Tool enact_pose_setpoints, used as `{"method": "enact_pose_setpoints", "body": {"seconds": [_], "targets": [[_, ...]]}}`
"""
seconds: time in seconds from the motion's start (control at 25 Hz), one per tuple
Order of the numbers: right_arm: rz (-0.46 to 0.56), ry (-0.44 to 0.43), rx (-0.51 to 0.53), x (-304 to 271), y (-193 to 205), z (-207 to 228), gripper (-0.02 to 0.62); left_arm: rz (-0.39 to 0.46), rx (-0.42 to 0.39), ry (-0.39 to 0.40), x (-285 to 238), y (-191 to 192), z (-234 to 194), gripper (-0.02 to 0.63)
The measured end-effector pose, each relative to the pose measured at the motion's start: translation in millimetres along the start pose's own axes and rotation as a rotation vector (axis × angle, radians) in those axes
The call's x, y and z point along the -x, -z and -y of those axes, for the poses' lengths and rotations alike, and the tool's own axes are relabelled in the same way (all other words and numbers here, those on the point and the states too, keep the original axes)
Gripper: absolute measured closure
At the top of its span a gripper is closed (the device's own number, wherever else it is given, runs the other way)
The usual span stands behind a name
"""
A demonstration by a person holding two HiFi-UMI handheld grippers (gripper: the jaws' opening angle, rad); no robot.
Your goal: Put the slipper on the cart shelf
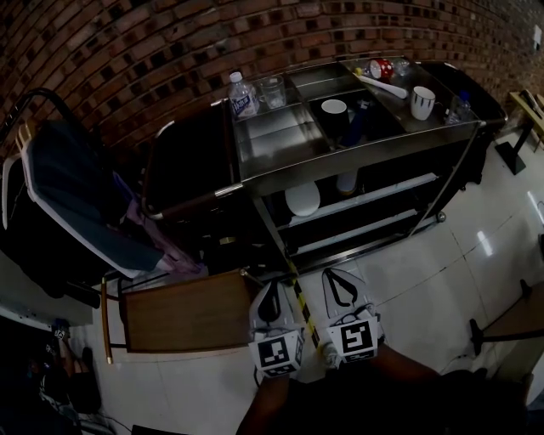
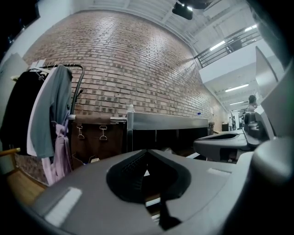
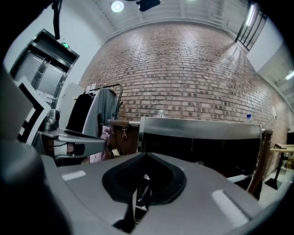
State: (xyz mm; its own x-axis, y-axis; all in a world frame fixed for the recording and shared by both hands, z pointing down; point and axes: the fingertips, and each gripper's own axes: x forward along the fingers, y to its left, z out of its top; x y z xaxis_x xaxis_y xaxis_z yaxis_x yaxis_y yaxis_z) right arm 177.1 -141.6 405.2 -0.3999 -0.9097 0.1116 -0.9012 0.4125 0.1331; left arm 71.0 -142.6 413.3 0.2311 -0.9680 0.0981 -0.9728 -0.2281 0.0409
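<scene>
No slipper shows in any view, neither ahead of the tongs nor between them, so the likely slip is a blind reach that knocks the white dish (image 1: 302,200) on the cart shelf (image 1: 365,204) ahead. Left gripper (image 1: 274,286) and right gripper (image 1: 333,273) are both pressed together on nothing, side by side, held low, levelled at the steel cart (image 1: 280,170)

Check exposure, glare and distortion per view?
Head view: underexposed, cart shelves nearly black, glare streaks on the floor tiles, fisheye bowing the brick wall. Left gripper view: well lit, ceiling strips blown out, corners vignetted. Right gripper view: similar, ceiling lamp flaring.
</scene>
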Motion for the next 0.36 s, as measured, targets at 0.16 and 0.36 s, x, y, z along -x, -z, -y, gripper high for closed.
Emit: {"method": "enact_pose_setpoints", "body": {"seconds": [0.16,0.36], "targets": [[0.008,0.000,0.041,3.5,-7.2,0.9,0.594,0.005,-0.013,-0.008,4.3,0.2,1.0,0.591],[0.019,0.006,0.035,3.9,-6.8,3.3,0.594,0.007,-0.015,-0.007,6.5,-1.6,6.3,0.591]]}}
